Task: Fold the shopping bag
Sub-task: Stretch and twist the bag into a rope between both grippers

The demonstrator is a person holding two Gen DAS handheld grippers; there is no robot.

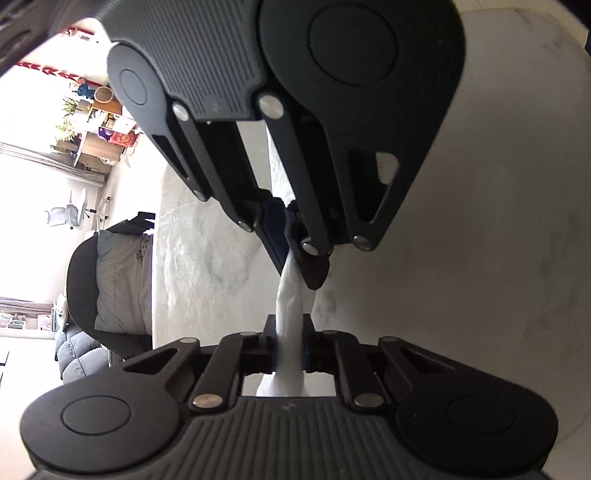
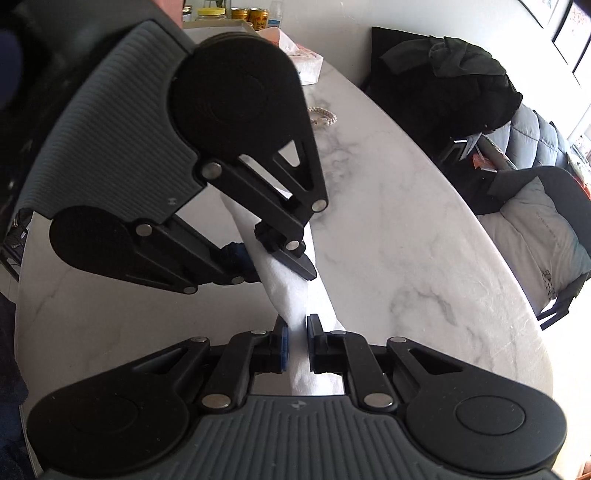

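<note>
The white shopping bag [image 1: 290, 295] is bunched into a narrow strip stretched between both grippers above the marble table [image 1: 480, 258]. In the left wrist view, my left gripper [image 1: 290, 347] is shut on one end of the strip, and my right gripper [image 1: 291, 236] faces it from above, shut on the other end. In the right wrist view, my right gripper [image 2: 295, 343] clamps the bag [image 2: 291, 291], and the left gripper [image 2: 273, 254] grips it a short way ahead. The rest of the bag is hidden behind the grippers.
The marble table [image 2: 406, 221] has a curved edge on the right. A tissue box [image 2: 303, 62], a bead bracelet [image 2: 323, 116] and jars [image 2: 229, 13] sit at its far end. Chairs with cushions [image 2: 535, 229] and dark clothing [image 2: 461, 74] stand beside it.
</note>
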